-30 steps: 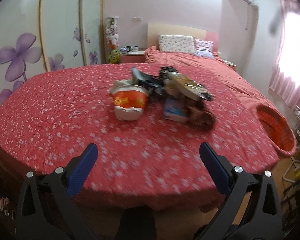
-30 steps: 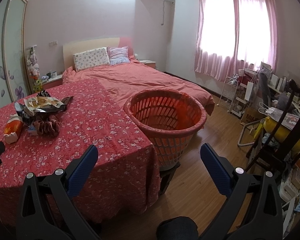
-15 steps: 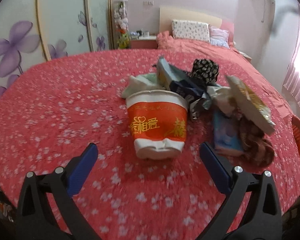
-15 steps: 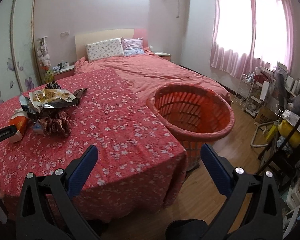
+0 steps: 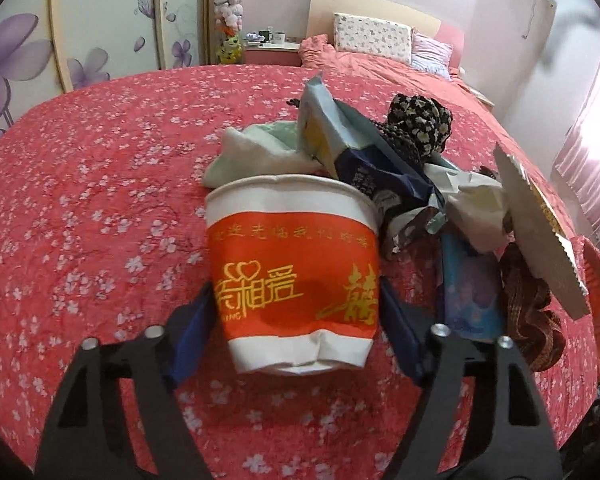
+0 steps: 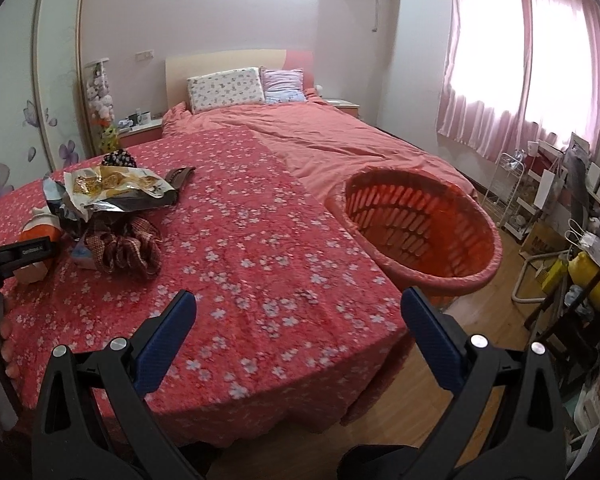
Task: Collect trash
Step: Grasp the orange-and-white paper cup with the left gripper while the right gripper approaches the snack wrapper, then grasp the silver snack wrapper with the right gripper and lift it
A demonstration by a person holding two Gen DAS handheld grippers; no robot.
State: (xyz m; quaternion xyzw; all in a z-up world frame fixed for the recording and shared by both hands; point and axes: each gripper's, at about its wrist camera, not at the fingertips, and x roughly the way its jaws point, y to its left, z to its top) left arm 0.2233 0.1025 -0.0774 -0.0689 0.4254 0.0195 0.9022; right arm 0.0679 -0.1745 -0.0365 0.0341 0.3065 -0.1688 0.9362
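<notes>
An orange and white paper cup (image 5: 292,276) lies on its side on the red floral bedspread (image 5: 80,208). My left gripper (image 5: 296,320) has a finger at each side of the cup and is shut on it. Behind the cup is a pile of trash: a blue snack bag (image 5: 352,148), a foil wrapper (image 5: 540,232), a blue packet (image 5: 472,284) and a brown scrunchie (image 5: 528,320). My right gripper (image 6: 296,328) is open and empty above the bedspread's edge. The pile (image 6: 112,196) lies to its far left and the orange basket (image 6: 420,232) to its right.
The basket stands at the bed's right edge on the wooden floor (image 6: 440,368). Pillows (image 6: 224,88) lie at the headboard. A cluttered rack and chair (image 6: 560,216) stand at the far right under pink curtains. A wardrobe with flower decals (image 5: 20,52) is on the left.
My left gripper has moved forward to the cup and closed its fingers on its sides. My right gripper has drifted forward, still open.
</notes>
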